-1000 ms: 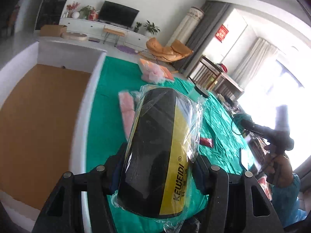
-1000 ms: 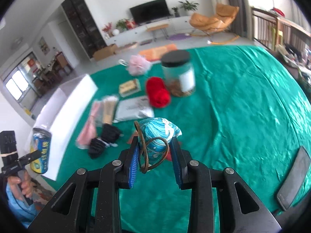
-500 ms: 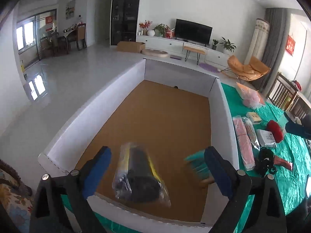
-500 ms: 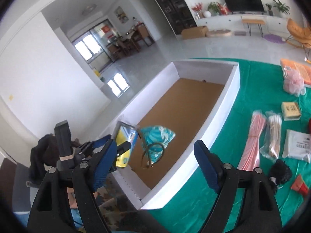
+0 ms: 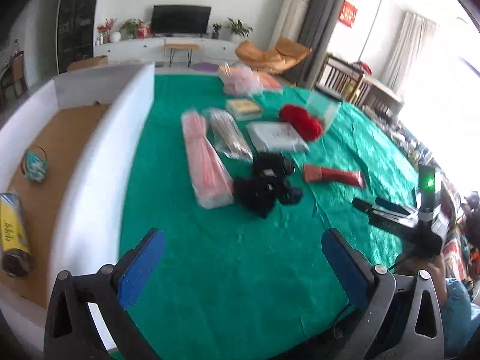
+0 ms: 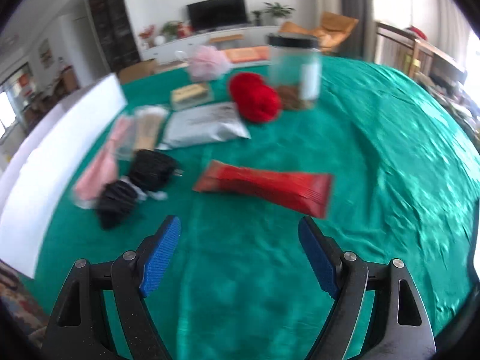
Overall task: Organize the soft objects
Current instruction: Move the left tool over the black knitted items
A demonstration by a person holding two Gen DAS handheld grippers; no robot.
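Note:
My left gripper [image 5: 243,258] is open and empty above the green tablecloth, beside the white box [image 5: 99,150]. In the box lie a black-and-yellow wrapped roll [image 5: 12,234] and a teal pouch with a brown loop [image 5: 34,166]. My right gripper [image 6: 240,252] is open and empty over the cloth, just short of a red packet [image 6: 264,184]. It also shows in the left wrist view [image 5: 333,175]. Black fabric bundles [image 6: 135,180], a pink packet [image 5: 207,165], a red yarn ball [image 6: 255,97] and a grey mailer [image 6: 204,126] lie beyond.
A clear jar with a black lid [image 6: 295,75], a small tan box [image 6: 190,94], a pink mesh puff [image 6: 208,63] and a bag of sticks [image 5: 229,133] stand farther back. The right gripper's body [image 5: 399,219] shows at the left wrist view's right edge.
Both grippers let go of their loads over the box: the roll and the teal pouch now lie inside. Both have swung back over the table with jaws open.

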